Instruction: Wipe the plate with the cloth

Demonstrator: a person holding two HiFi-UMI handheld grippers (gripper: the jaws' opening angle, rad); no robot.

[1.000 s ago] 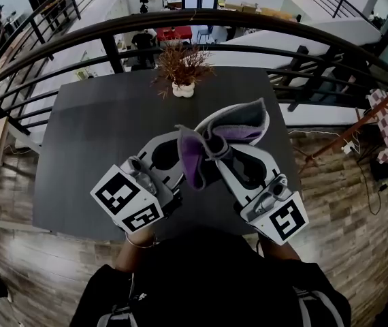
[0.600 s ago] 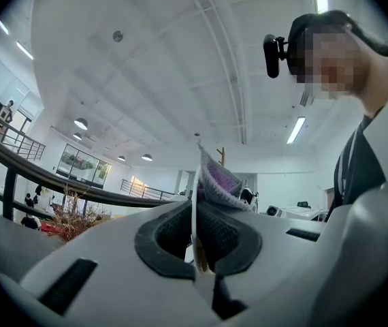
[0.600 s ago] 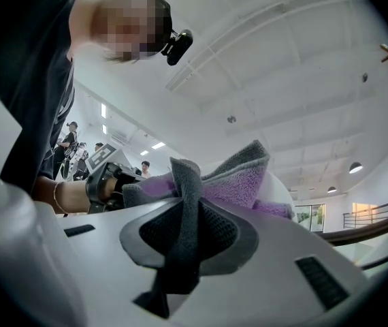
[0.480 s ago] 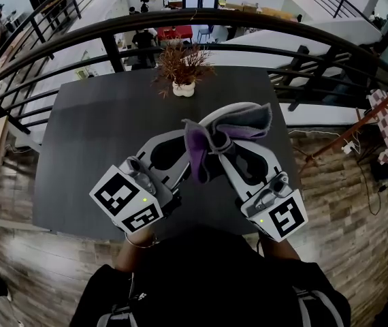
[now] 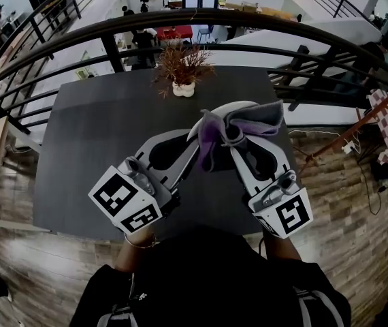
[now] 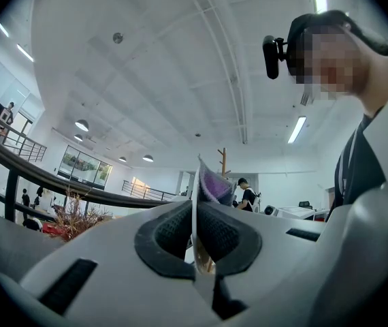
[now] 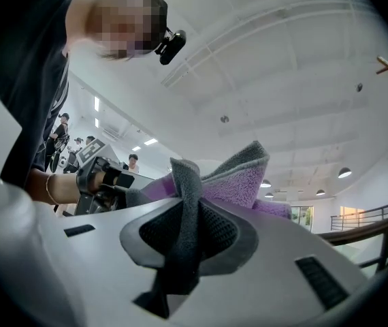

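**Wiping stage, plate lifted.** The left gripper [image 5: 195, 139], its fingers [image 6: 163, 234] closed tight on the rim of the thin white round plate [image 6: 194, 199], holds the plate on edge in the air above the dark rectangular counter [image 5: 92, 135], probably so that its faces can be reached. The right gripper [image 5: 232, 142], its fingers clamped on a bunched purple-and-grey terry cloth [image 5: 245, 121], brings the cloth against the plate's upper part. Bare counter lies to the left. The dried plant in a white pot [image 5: 183, 87] stands near the far edge, before the black railing [image 5: 114, 54], well apart from both grippers.
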